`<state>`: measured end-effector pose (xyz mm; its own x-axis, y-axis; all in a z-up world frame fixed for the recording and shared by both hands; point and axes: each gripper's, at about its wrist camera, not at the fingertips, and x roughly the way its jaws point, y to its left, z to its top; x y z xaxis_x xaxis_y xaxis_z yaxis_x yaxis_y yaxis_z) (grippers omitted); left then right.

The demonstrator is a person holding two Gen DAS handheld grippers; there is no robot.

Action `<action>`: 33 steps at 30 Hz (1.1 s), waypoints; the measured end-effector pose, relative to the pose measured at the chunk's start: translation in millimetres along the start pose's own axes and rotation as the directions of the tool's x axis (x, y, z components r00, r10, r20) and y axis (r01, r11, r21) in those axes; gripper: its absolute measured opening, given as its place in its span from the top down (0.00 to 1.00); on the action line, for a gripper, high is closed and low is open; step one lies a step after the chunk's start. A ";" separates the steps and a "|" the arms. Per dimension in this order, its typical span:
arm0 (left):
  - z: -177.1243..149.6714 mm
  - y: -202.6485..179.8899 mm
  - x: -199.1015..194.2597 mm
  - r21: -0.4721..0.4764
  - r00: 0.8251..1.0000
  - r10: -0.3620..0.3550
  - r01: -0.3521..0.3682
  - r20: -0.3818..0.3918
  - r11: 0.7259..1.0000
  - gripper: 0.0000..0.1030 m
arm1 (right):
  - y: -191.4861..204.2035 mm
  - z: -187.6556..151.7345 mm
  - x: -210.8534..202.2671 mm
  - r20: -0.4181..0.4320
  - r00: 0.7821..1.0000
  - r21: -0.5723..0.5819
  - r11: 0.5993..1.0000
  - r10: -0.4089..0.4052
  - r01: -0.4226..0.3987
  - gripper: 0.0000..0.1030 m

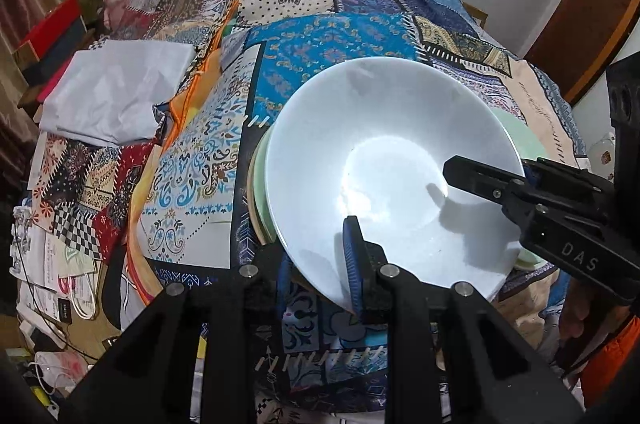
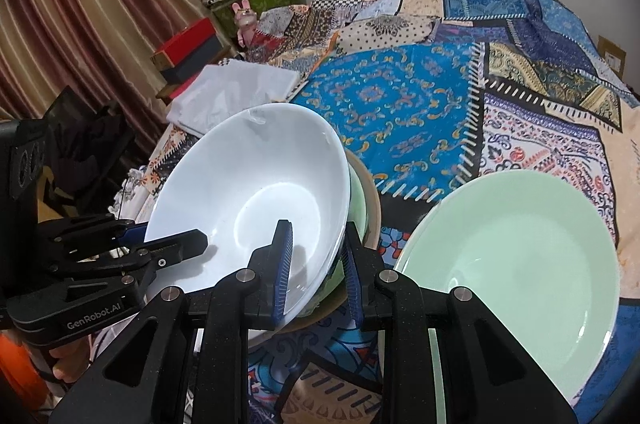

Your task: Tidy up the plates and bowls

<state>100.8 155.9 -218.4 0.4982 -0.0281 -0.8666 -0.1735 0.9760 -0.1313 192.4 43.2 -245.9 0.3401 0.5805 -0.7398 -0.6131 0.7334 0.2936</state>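
Both grippers, the left gripper (image 1: 320,256) and right gripper (image 2: 316,264), are pinching the white bowl's (image 2: 248,200) rim, seating it onto the stacked bowls while the green plate (image 2: 516,272) is waiting unsorted at three o'clock.

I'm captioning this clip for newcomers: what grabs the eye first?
A large glossy white bowl sits tilted atop stacked dishes, with both hand-held grippers straddling its rim: the left hand-held gripper and the right hand-held gripper. Beside it lies a pale green plate on the busy blue patchwork cloth.
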 end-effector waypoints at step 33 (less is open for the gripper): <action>12.1 7.2 18.5 -0.021 0.999 0.020 -0.020 -0.029 1.000 0.79 | -9.5 11.3 -16.3 0.041 0.999 -0.027 1.000 -0.005 0.006 0.75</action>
<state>119.0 165.1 -229.6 0.4696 -0.0153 -0.8828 -0.2010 0.9717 -0.1238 200.7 30.8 -229.8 0.3718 0.5909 -0.7159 -0.6303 0.7269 0.2727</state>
